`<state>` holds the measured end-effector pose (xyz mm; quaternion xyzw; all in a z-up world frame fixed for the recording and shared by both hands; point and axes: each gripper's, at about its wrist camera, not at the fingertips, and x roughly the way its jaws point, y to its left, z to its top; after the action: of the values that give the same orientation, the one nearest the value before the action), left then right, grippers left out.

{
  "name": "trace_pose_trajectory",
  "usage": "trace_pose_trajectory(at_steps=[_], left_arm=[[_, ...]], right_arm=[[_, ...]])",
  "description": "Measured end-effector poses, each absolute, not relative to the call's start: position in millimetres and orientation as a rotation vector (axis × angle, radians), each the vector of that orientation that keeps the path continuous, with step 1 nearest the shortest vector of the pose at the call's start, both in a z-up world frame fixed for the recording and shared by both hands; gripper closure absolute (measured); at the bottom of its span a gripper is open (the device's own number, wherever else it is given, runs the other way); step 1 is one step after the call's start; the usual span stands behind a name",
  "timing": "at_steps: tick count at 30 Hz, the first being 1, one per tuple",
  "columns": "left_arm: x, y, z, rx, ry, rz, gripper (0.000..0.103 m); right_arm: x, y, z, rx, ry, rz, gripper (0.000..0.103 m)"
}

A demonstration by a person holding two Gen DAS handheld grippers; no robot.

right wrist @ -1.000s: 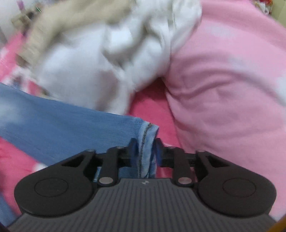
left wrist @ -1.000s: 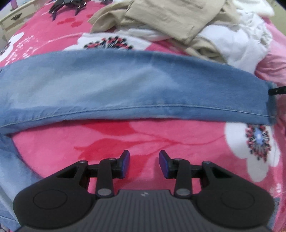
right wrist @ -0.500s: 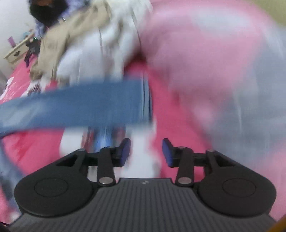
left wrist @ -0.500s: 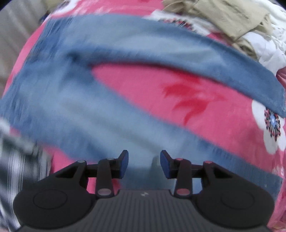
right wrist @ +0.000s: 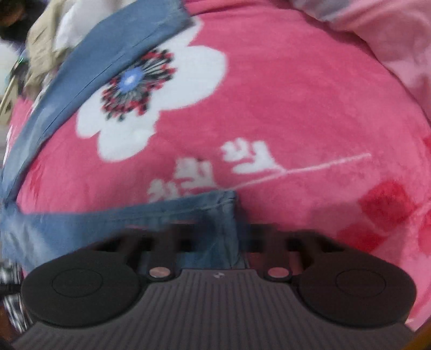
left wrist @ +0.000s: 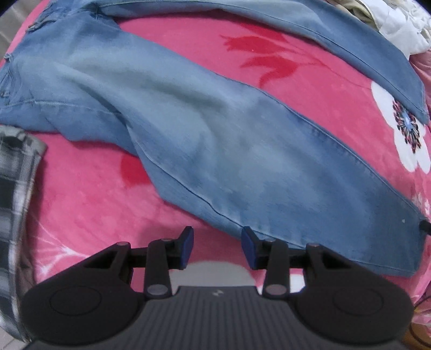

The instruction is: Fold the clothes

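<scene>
Light blue jeans (left wrist: 204, 129) lie spread on a pink flowered blanket (left wrist: 89, 193), legs apart in a V. My left gripper (left wrist: 216, 249) is open and empty, just in front of the near leg's lower edge. In the right wrist view the far leg (right wrist: 89, 70) runs up to the left, and the near leg's hem (right wrist: 210, 215) lies between the fingers of my right gripper (right wrist: 212, 245). That gripper is motion-blurred, so I cannot tell whether it is open or shut.
A black-and-white plaid garment (left wrist: 16, 193) lies at the left edge. A pile of white and beige clothes (left wrist: 393, 24) sits at the far right. A pale pink quilt (right wrist: 377, 35) rises at the right.
My right gripper let go of the far leg's hem, opened, and came down to the near leg's hem. My left gripper swung left and down over the near leg, staying open.
</scene>
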<state>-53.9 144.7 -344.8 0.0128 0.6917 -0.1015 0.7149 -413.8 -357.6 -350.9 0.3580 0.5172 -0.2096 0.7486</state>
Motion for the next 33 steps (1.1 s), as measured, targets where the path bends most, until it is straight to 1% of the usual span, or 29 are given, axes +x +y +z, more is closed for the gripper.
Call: trace_pose_trajectory(at_steps=[4, 6, 9, 13, 14, 15, 16, 17, 18, 22, 24, 25, 27, 29, 31, 33], left_arm=[[-56, 141, -340, 0.011, 1.512, -0.224, 0.063], [-55, 142, -343, 0.011, 1.512, -0.216, 0.063], [-55, 144, -349, 0.01, 1.522, -0.193, 0.063], [-56, 151, -358, 0.013, 1.549, -0.153, 0.063], [-58, 152, -358, 0.013, 1.555, -0.143, 0.063], [-59, 154, -358, 0.016, 1.559, -0.133, 0.063], [-60, 156, -355, 0.022, 1.558, -0.126, 0.063], [-61, 156, -350, 0.03, 1.543, -0.126, 0.063], [-62, 156, -345, 0.039, 1.524, -0.128, 0.063], [-61, 145, -326, 0.081, 1.433, -0.158, 0.063], [-56, 128, -326, 0.104, 1.401, -0.189, 0.063], [-52, 117, -329, 0.12, 1.396, -0.202, 0.063], [-48, 98, -336, 0.163, 1.39, -0.232, 0.063], [-45, 79, -346, 0.213, 1.389, -0.267, 0.061], [-44, 64, -358, 0.255, 1.395, -0.285, 0.059], [-42, 64, -369, 0.243, 1.415, -0.276, 0.057]], right_arm=[[-417, -360, -295, 0.683, 1.046, -0.46, 0.097], [-412, -370, -280, 0.63, 1.024, -0.497, 0.097], [-396, -389, -291, 0.575, 1.051, -0.514, 0.097], [-364, -403, -331, 0.443, 1.141, -0.494, 0.097], [-359, -403, -343, 0.401, 1.19, -0.484, 0.096], [-357, -402, -352, 0.351, 1.239, -0.484, 0.091], [-357, -401, -354, 0.307, 1.257, -0.503, 0.083], [-359, -401, -353, 0.268, 1.261, -0.528, 0.069], [-363, -401, -348, 0.253, 1.254, -0.56, 0.064], [-385, -397, -306, 0.208, 1.141, -0.661, 0.066], [-385, -379, -294, 0.214, 1.071, -0.513, 0.068], [-379, -365, -295, 0.184, 1.064, -0.417, 0.069], [-366, -339, -301, 0.134, 1.054, -0.24, 0.076], [-351, -313, -318, 0.109, 1.055, -0.09, 0.081], [-342, -296, -334, 0.084, 1.062, 0.029, 0.082], [-346, -292, -348, 0.028, 1.116, 0.058, 0.083]])
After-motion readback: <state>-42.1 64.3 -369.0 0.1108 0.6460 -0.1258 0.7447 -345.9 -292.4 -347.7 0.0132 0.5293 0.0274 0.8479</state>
